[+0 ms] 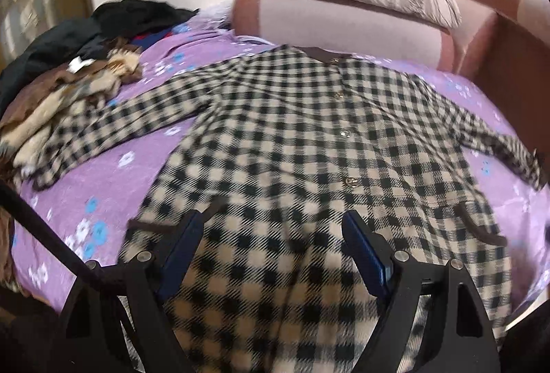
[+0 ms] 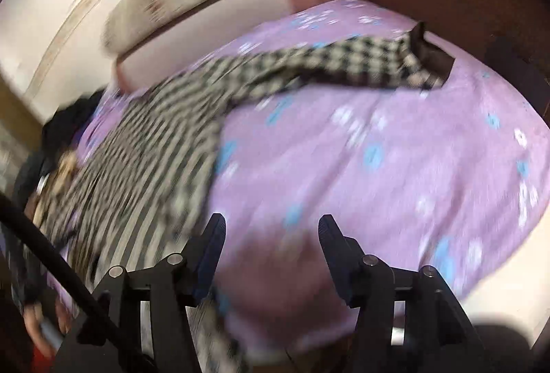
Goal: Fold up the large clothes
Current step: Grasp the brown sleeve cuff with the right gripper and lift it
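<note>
So the checked coat lies flat and buttoned on the purple bed, collar toward the headboard, hem toward the camera, sleeves spread out sideways. Left tongs hover wide open right over the hem, holding nothing. Right tongs gape empty over bare bedding, with the right sleeve well ahead.

No text, label, brand, number or sign is showing legibly in either view. A small white tag is lying on the pile of dark and brown clothes, but it is appearing too blurred to make out any print.
</note>
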